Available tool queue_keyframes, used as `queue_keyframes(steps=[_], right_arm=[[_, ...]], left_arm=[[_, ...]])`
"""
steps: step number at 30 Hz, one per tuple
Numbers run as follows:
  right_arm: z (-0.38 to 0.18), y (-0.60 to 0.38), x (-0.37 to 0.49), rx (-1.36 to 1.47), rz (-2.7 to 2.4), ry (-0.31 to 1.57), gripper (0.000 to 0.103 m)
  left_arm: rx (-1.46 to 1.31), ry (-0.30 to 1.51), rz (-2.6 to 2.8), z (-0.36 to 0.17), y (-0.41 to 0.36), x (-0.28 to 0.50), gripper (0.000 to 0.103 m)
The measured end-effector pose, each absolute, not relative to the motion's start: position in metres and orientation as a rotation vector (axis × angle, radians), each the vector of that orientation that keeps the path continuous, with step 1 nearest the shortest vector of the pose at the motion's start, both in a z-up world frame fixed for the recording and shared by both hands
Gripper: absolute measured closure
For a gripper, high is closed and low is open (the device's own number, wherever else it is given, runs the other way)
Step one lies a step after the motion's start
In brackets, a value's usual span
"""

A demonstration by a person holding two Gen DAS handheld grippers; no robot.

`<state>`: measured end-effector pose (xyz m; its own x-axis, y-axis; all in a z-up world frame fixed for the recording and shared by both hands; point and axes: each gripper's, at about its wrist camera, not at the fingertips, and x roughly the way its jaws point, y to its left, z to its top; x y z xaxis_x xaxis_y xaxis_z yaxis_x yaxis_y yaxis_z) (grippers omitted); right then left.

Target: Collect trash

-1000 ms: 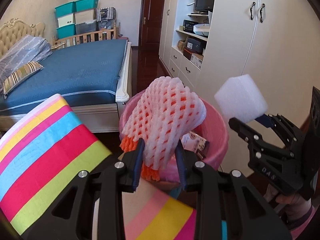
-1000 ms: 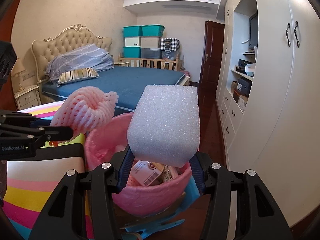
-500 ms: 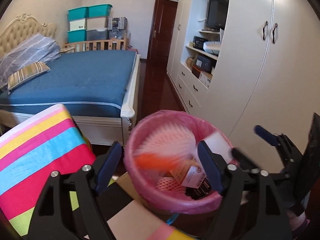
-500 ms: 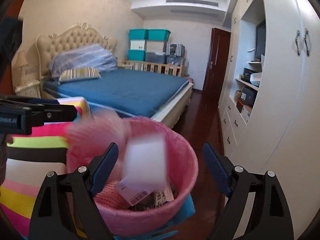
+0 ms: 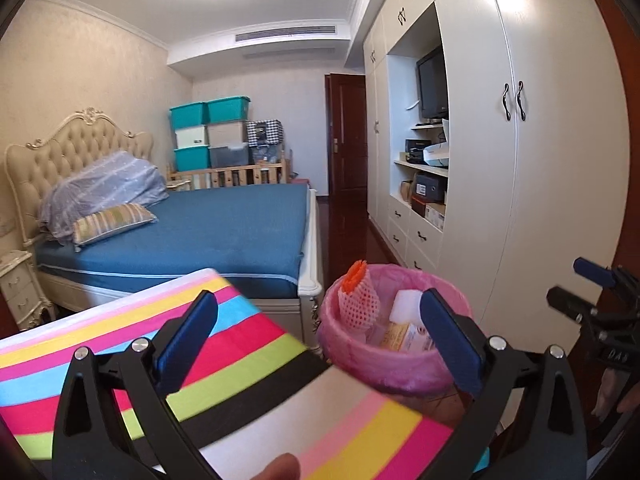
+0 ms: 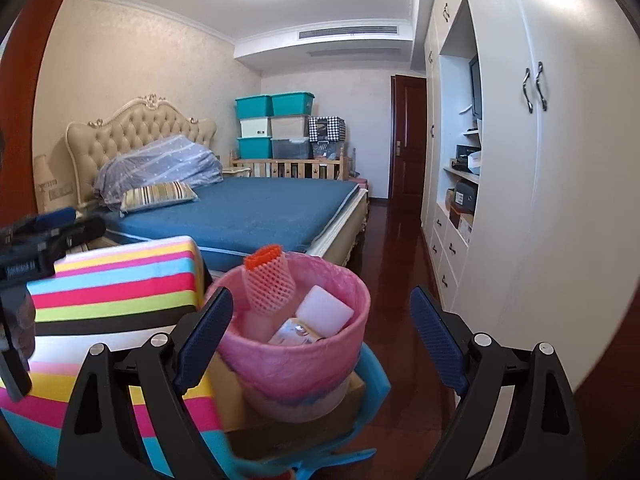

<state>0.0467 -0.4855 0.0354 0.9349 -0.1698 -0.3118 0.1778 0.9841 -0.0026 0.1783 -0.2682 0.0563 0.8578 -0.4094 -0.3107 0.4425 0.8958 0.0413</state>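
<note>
Bin (image 6: 304, 368) w/ foam net (image 6: 269, 286), white foam block (image 6: 325, 310), cartons inside

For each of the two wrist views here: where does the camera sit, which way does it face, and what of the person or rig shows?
Left wrist: behind the open left gripper, facing the bed; the right gripper shows at the right edge, a fingertip below.
Right wrist: behind the open right gripper, facing likewise; the left gripper at left.
Shared: pink bin, net sleeve, white foam block, striped cloth, wardrobe.
</note>
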Motion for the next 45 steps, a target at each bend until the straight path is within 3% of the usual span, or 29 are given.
queue_keyframes(steps=[12,45], right_arm=[[0.025,-0.440,0.027,-0.058,-0.118,0.398,0.019],[0.008,-0.427,0.026,-0.057,-0.086,0.437,0.019]], left_arm=[[0.098,0.393,-0.446,0.017,-0.241,0.105,0.005],[0.147,0.425,-0.423,-0.003,-0.252,0.116,0.005]])
